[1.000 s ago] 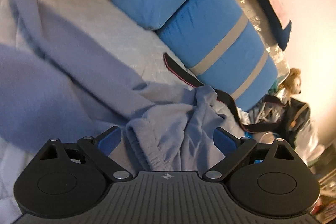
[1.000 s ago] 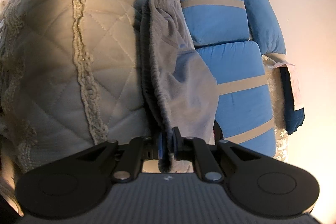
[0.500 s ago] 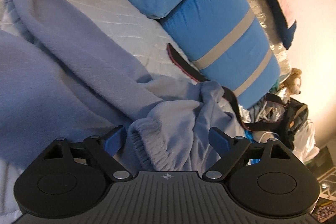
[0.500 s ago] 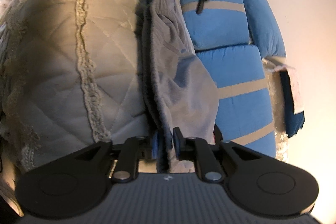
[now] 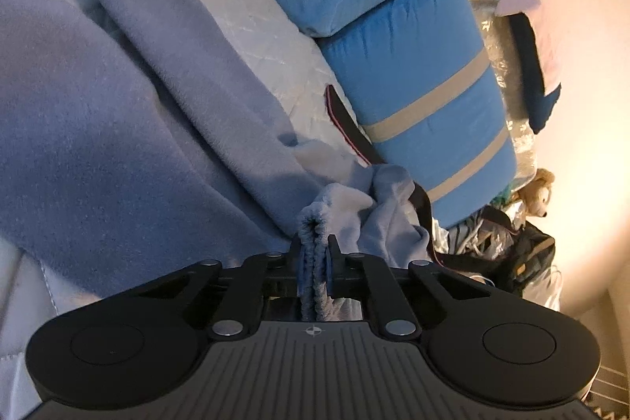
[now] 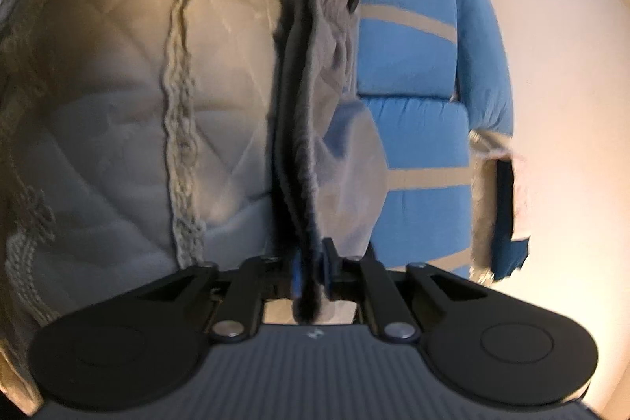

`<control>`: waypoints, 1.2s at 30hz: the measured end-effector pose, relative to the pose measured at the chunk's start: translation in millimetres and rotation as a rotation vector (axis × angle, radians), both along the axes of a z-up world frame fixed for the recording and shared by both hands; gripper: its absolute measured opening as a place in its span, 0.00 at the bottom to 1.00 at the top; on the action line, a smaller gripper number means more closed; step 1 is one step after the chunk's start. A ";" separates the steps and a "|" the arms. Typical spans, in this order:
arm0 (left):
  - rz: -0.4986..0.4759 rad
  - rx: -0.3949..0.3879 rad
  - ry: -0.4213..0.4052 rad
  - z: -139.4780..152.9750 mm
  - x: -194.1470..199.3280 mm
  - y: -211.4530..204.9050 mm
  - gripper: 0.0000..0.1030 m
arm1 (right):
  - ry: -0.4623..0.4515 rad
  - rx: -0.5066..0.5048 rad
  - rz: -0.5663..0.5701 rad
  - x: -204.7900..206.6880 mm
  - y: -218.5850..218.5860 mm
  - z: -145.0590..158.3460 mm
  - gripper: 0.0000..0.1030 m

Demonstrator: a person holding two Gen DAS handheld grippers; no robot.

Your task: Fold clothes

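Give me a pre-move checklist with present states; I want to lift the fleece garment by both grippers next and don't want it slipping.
1. Left gripper pinching the fleece garment hem: ok, jaws just closed on it.
2. Right gripper clamped on the hem: ok.
3. Hem taut between grippers: cannot tell.
4. Black strap free of the cloth: not ok, it runs under the bunched fleece.
5. Blue cushions clear of the garment: cannot tell.
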State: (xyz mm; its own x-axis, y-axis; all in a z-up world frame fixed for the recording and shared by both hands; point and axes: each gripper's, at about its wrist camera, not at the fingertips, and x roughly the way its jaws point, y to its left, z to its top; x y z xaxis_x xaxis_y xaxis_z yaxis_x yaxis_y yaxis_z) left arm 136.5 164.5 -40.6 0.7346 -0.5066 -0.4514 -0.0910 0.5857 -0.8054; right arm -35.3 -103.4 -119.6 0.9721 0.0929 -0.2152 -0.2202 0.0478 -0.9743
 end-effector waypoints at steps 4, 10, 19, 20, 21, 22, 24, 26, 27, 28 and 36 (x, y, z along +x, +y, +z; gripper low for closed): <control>0.028 0.020 -0.016 19.1 -4.3 -0.1 0.07 | 0.020 0.079 -0.009 2.2 -3.0 13.4 0.07; 0.050 0.081 -0.066 70.4 -19.6 6.6 0.07 | 0.091 0.193 -0.003 -9.0 -9.8 67.4 0.07; 0.057 0.196 -0.198 189.4 -44.5 12.7 0.07 | 0.252 0.425 0.079 -41.4 -13.5 190.1 0.07; 0.059 0.213 -0.211 204.0 -47.2 12.4 0.07 | 0.286 0.469 0.084 -42.1 -13.8 205.9 0.07; 0.059 0.233 -0.231 220.4 -50.4 12.0 0.07 | 0.320 0.512 0.086 -42.9 -14.3 220.5 0.07; 0.060 0.249 -0.252 236.6 -54.1 11.9 0.07 | 0.353 0.559 0.092 -43.7 -15.6 236.4 0.07; 0.064 0.281 -0.298 271.6 -62.2 11.5 0.07 | 0.398 0.639 0.112 -45.8 -17.5 267.2 0.07; 0.074 0.319 -0.344 307.5 -70.5 9.6 0.07 | 0.413 0.696 0.140 -48.4 -18.6 295.8 0.07; 0.078 0.335 -0.365 325.9 -74.1 7.9 0.07 | 0.416 0.722 0.156 -49.6 -19.2 309.7 0.07; 0.082 0.352 -0.384 342.3 -77.1 5.0 0.07 | 0.425 0.750 0.170 -51.1 -20.2 323.4 0.07; 0.118 0.442 -0.579 477.2 -97.6 -44.4 0.07 | 0.534 1.024 0.231 -39.0 -48.1 446.5 0.07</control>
